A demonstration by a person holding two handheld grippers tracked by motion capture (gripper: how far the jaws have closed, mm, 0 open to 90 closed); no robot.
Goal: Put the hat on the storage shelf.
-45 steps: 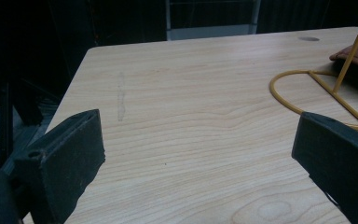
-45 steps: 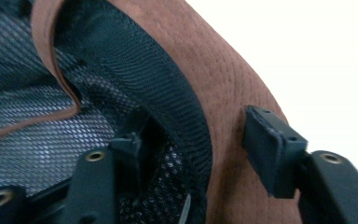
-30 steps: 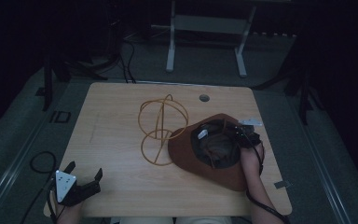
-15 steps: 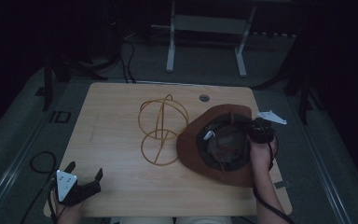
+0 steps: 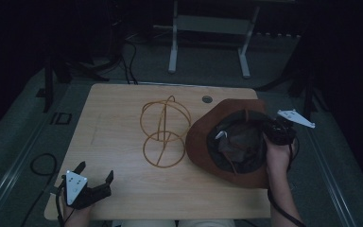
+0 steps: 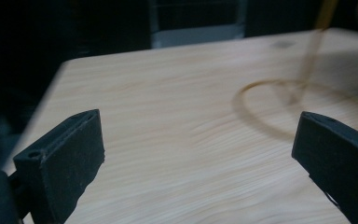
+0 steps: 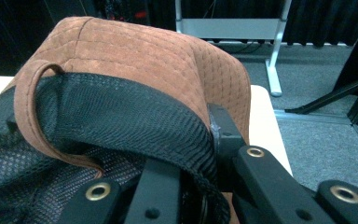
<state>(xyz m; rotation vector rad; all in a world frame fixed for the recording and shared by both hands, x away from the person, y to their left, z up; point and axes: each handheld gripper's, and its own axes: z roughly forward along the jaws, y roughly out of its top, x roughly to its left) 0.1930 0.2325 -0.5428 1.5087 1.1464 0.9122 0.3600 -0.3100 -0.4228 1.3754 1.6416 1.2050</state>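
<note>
Lying upturned on the right side of the pale wood-grain table [image 5: 123,118], the brown suede wide-brimmed hat [image 5: 203,142] shows its dark interior to the high view. The right gripper [image 5: 270,128] is clamped on the hat's brim at the far right, held by the person's right hand [image 5: 278,158]. In the right gripper view the hat's [image 7: 168,56] outer cloth reads as quilted suede with a fine diamond stitch, the lining [image 7: 121,116] as coarse black mesh, and a narrow brown strap [image 7: 32,116] loops across it; the black jaws, studded with brass-coloured eyelets, press the brim between them.

Just left of the hat stands a thin golden wire frame of crossed hoops [image 5: 164,130], its round base ring flat on the table and the upper loops rising from it. The left gripper view catches that ring [image 6: 284,100] blurred, with one upright wire, beyond a smooth stretch of tabletop.

At the near left corner the left gripper [image 5: 94,176] rests low over the table, its two blocky matte black jaws spread wide with nothing between them.
</note>
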